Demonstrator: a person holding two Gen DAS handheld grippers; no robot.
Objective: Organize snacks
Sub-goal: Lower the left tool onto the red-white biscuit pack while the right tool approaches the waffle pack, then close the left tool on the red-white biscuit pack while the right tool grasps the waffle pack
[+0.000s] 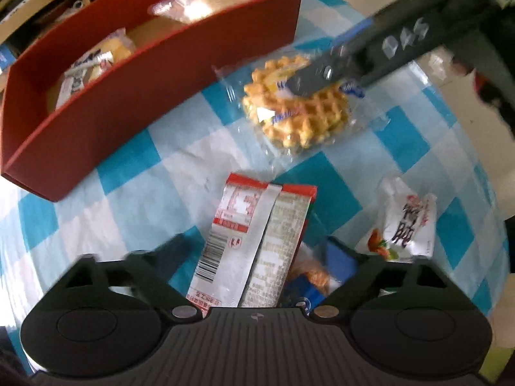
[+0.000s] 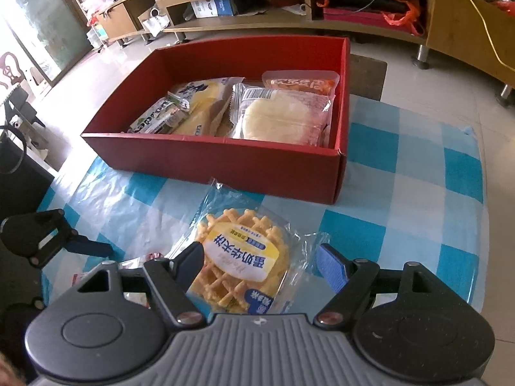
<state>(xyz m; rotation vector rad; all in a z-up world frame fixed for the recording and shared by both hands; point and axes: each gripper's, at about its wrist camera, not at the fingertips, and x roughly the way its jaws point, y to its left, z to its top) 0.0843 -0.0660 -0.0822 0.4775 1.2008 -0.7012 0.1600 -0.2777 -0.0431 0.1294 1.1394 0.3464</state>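
A red box (image 2: pixel 225 164) on the checked tablecloth holds several wrapped snacks (image 2: pixel 280 115); it also shows in the left wrist view (image 1: pixel 135 96). A wrapped waffle (image 2: pixel 244 263) lies on the cloth in front of the box, between the open fingers of my right gripper (image 2: pixel 260 257). In the left wrist view the waffle (image 1: pixel 299 115) lies under the right gripper's fingers (image 1: pixel 322 74). My left gripper (image 1: pixel 257 251) is open around a red and white packet (image 1: pixel 251 244) that lies on the cloth. A blue packet (image 1: pixel 325 276) lies under it.
A white snack bag (image 1: pixel 402 222) lies to the right of the left gripper. The blue and white checked cloth (image 2: pixel 402 193) covers the table; its right edge drops to a tiled floor. Wooden shelves (image 2: pixel 257 0) stand behind the table.
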